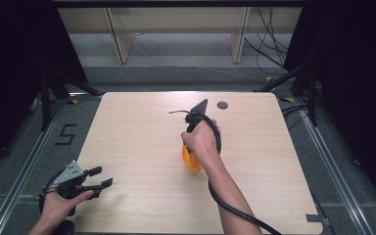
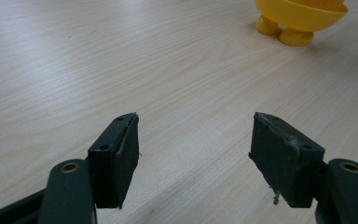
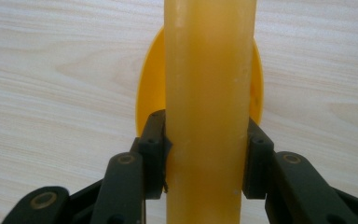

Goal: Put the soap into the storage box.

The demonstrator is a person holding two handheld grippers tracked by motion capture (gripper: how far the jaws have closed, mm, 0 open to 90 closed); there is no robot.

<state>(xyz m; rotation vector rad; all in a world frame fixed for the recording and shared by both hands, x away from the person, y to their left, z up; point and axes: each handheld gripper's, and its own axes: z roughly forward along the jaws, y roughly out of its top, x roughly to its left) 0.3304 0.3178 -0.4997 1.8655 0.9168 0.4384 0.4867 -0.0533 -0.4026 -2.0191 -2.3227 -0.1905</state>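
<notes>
- The wooden table [image 1: 142,147] is taking up most of the high view, its pale grain running left to right; everything below is placed relative to it.
- A person's right forearm is reaching in from the table's near edge toward its middle, with a black cable trailing back along the arm toward that edge.
- The right gripper [image 1: 192,147] is sitting over the middle of the table, pointing down at it, with the hand wrapped around its body.
- In the right gripper view, the right gripper [image 3: 205,163] is clamping an upright yellow cylinder [image 3: 209,93]; both black pads are pressing against its sides, one on each side.
- The yellow cylinder is standing over a round orange-yellow base [image 3: 150,88] that is showing on both sides behind it, resting on the table's middle.
- In the high view that same orange object [image 1: 190,159] is peeking out just below the right hand, near the table's centre.
- The left gripper [image 1: 95,177] is resting at the table's near left corner, held in the left hand, jaws released and spread apart with nothing between them.
- In the left gripper view, the left gripper [image 2: 193,154] is looking across bare table wood, and the yellow object's small rounded feet [image 2: 286,31] are standing on the table well away from its jaws.
</notes>
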